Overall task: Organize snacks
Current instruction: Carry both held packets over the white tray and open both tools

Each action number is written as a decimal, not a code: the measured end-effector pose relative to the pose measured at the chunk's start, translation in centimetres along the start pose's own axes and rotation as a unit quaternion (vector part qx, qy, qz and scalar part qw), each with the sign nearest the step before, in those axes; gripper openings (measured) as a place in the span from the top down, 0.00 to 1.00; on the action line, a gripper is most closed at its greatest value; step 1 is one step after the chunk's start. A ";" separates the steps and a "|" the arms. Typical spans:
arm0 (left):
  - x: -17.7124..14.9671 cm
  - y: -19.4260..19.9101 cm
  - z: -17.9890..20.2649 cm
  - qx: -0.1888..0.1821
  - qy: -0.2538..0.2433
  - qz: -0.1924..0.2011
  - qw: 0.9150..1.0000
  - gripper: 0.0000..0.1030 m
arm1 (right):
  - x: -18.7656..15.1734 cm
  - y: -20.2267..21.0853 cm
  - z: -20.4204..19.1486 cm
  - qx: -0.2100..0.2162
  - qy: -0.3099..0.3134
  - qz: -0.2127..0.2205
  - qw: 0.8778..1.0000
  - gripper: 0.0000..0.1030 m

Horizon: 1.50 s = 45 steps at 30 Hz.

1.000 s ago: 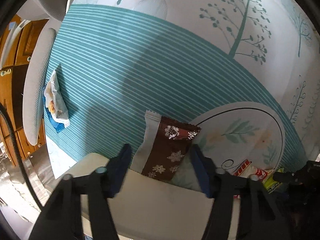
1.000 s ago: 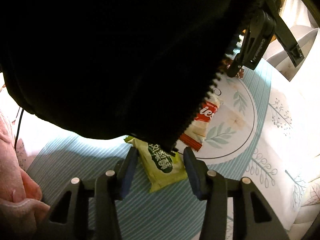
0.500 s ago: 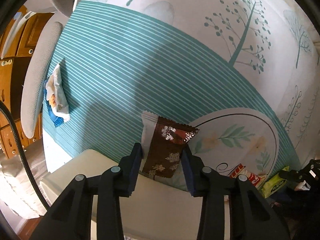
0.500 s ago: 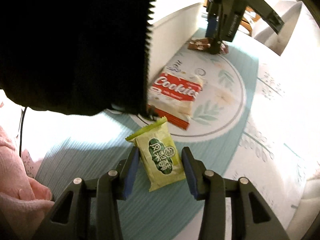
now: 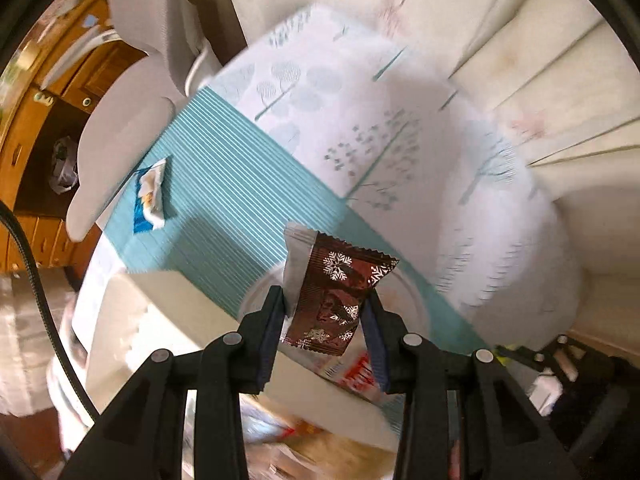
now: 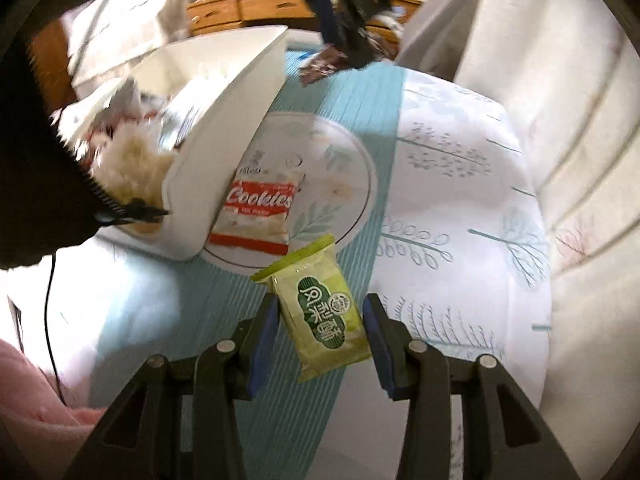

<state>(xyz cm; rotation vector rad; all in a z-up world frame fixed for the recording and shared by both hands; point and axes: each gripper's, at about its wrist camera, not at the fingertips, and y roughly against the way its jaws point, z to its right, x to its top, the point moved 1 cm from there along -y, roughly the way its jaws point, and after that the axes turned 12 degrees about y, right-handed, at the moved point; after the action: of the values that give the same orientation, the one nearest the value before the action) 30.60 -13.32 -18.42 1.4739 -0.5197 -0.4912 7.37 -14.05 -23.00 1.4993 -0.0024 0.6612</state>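
Observation:
My left gripper (image 5: 324, 300) is shut on a brown snack packet with white snowflakes (image 5: 340, 272) and holds it in the air above the teal striped tablecloth (image 5: 224, 184). In the right wrist view that same left gripper (image 6: 348, 12) hangs at the top with the brown packet (image 6: 320, 66) beside the white bin's (image 6: 240, 120) far corner. My right gripper (image 6: 320, 312) is shut on a green snack packet (image 6: 324, 316), raised a little off the cloth. A red and white Cookies packet (image 6: 258, 212) lies against the bin's outer wall.
The white bin (image 5: 160, 320) holds several wrappers. A blue and white packet (image 5: 150, 196) lies at the cloth's far left edge, near a grey chair (image 5: 120, 128). A wooden cabinet (image 5: 40, 140) stands beyond. A person's dark jacket (image 6: 40, 160) fills the right view's left side.
My left gripper's fingers closed on the brown packet and lifted it off the table. My right gripper rose with the green packet, and the dark jacket cleared from its view.

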 end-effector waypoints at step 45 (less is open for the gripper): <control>-25.6 8.2 -15.7 -0.111 0.203 0.137 0.963 0.50 | 11.4 4.8 -12.1 0.009 -0.123 0.090 0.988 0.55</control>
<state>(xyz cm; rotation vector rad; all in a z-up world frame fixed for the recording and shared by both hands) 19.64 14.94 -11.42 1.2195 -0.3220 -0.0217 10.09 1.22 -15.37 1.6019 -0.3246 0.6177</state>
